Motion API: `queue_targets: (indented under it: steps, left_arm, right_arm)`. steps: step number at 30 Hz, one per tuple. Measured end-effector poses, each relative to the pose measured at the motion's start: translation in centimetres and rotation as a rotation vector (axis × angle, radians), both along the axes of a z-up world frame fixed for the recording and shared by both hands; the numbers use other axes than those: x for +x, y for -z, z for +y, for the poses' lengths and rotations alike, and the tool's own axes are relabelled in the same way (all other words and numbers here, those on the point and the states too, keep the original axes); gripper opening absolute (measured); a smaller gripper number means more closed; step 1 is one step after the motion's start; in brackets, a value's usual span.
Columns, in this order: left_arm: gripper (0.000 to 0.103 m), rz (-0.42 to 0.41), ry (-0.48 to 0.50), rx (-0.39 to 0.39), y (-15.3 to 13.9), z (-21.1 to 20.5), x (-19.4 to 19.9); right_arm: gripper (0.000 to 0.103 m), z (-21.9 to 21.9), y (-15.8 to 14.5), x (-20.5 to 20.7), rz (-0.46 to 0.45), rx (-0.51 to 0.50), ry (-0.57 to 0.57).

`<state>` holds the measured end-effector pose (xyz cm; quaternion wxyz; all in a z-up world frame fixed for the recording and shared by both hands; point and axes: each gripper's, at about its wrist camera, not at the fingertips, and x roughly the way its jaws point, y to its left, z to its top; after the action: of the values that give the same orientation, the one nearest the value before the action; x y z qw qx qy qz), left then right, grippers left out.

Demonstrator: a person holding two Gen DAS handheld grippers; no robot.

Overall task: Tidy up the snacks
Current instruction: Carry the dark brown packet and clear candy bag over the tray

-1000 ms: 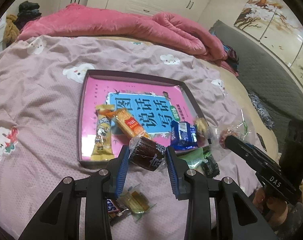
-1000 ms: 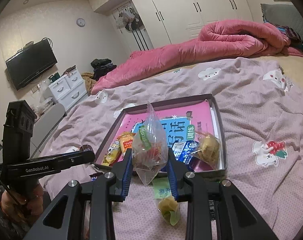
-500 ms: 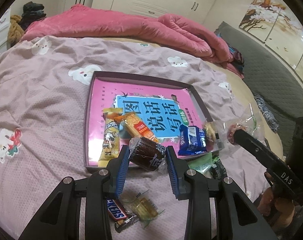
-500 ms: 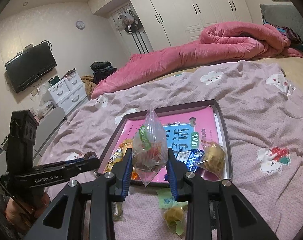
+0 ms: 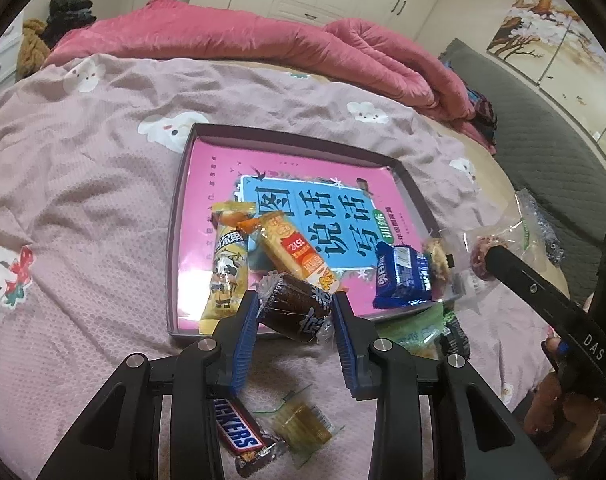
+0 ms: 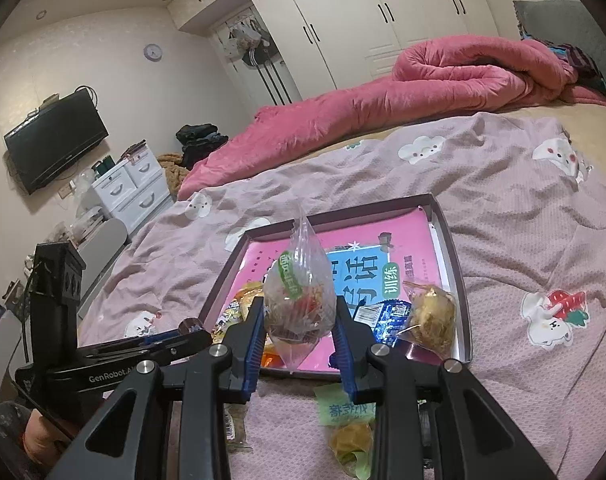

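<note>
A dark-rimmed tray (image 5: 174,240) with a pink book lining lies on the bed; it also shows in the right wrist view (image 6: 461,280). My left gripper (image 5: 295,312) is shut on a dark brown wrapped cake (image 5: 297,310), held above the tray's near edge. My right gripper (image 6: 299,320) is shut on a clear bag of red and brown snack (image 6: 299,300), held above the tray's near edge. In the tray lie a yellow cow-print pack (image 5: 227,268), an orange wafer pack (image 5: 295,256), a blue cookie pack (image 5: 401,276) and a clear-wrapped pastry (image 6: 431,316).
On the pink bedsheet in front of the tray lie a Snickers bar (image 5: 239,436), a clear-wrapped yellow sweet (image 5: 303,428), a green packet (image 6: 339,408) and a dark packet (image 5: 455,340). A pink quilt (image 5: 243,44) is heaped at the far side. A drawer unit (image 6: 131,184) stands left.
Both grippers have drawn back a little from the tray, each still holding its snack. More of the loose snacks in front of the tray shows in the left wrist view.
</note>
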<state>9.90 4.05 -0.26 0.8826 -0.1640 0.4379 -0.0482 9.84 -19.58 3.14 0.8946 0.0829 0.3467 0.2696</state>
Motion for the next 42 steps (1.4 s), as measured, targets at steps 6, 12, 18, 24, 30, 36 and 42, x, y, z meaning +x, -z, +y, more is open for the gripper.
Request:
queue_targets:
  steps: [6, 12, 18, 24, 30, 36, 42]
  left_arm:
    - [0.038, 0.006, 0.001, 0.007, 0.5, -0.1, 0.4]
    - [0.038, 0.014, 0.011, 0.018, 1.0, -0.4, 1.0]
    - [0.038, 0.024, 0.017, 0.029, 1.6, -0.5, 1.4]
    - [0.038, 0.035, 0.022, 0.034, 2.1, -0.7, 1.9]
    - [0.038, 0.041, 0.027, 0.043, 2.5, -0.8, 2.1]
    - [0.038, 0.047, 0.03, 0.042, 2.8, -0.8, 2.2]
    - [0.038, 0.048, 0.031, 0.043, 2.9, -0.9, 2.3]
  right_arm:
    - [0.032, 0.1, 0.4, 0.3, 0.007, 0.002, 0.007]
    - [0.032, 0.2, 0.8, 0.6, 0.015, 0.003, 0.01]
    - [0.032, 0.7, 1.3, 1.0, 0.025, -0.007, 0.009]
    - [0.032, 1.0, 1.9, 1.5, 0.039, -0.017, 0.018]
    - [0.032, 1.8, 3.0, 2.2, 0.066, -0.032, 0.022]
    - [0.032, 2.8, 4.4, 3.1, 0.098, -0.041, 0.02]
    - [0.032, 3.4, 5.4, 3.5, 0.105, -0.048, 0.019]
